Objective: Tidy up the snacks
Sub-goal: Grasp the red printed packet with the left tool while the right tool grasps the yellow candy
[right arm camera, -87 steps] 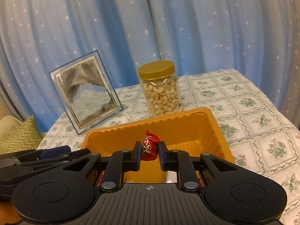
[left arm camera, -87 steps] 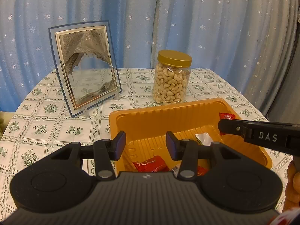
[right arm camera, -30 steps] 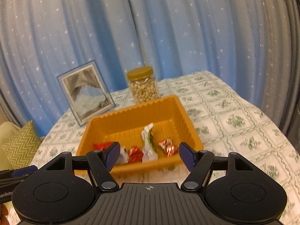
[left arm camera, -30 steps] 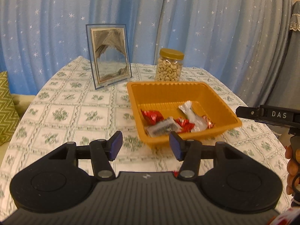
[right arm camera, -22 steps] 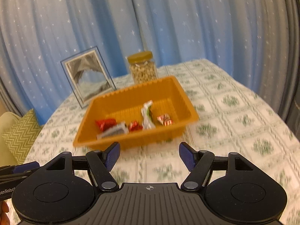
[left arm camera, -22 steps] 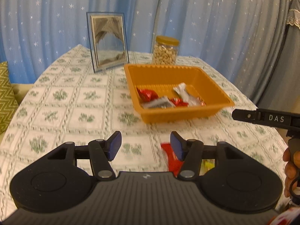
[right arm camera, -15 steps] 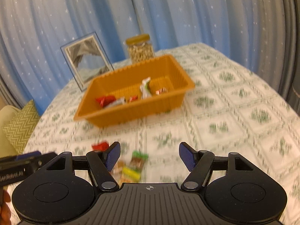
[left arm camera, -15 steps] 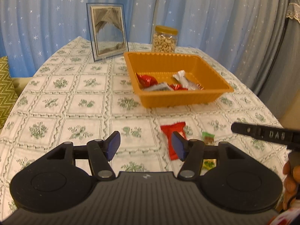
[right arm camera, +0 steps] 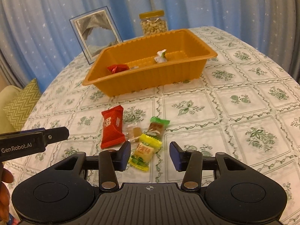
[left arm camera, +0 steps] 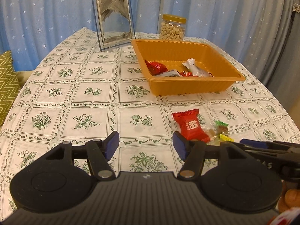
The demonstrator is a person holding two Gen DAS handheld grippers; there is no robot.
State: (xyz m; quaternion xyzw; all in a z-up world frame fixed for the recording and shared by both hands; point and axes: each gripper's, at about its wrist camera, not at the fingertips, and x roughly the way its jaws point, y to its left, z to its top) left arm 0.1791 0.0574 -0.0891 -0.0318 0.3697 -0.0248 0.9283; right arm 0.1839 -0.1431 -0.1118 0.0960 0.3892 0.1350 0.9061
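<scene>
Left wrist view: left gripper (left arm camera: pixel 145 145) hanging open over the floral tablecloth (left arm camera: pixel 84 101), nothing between its blue pads (left arm camera: pixel 112 144). Red packet (left arm camera: pixel 190 125) just ahead of the right-hand pad, loose on the cloth, with a clear-wrapped candy (left arm camera: pixel 209 131), a green-ended sweet (left arm camera: pixel 221 127) and a yellow packet (left arm camera: pixel 226 138) crowded close at its far side. Orange tray (left arm camera: pixel 189 87) farther back, holding several wrapped snacks; cashew jar (left arm camera: pixel 172 27) and picture frame (left arm camera: pixel 113 19) behind it.

Right wrist view: right gripper (right arm camera: pixel 149 155) parted, jaws just narrowed, gripping nothing. Yellow packet (right arm camera: pixel 144 152) flat on the cloth between the pads, nearer the left-hand one, untouched as far as can be seen. Green-ended sweet (right arm camera: pixel 157 127), clear-wrapped candy (right arm camera: pixel 134 131) and red packet (right arm camera: pixel 112 129) just beyond and leftward. Orange tray (right arm camera: pixel 150 75) well ahead.
</scene>
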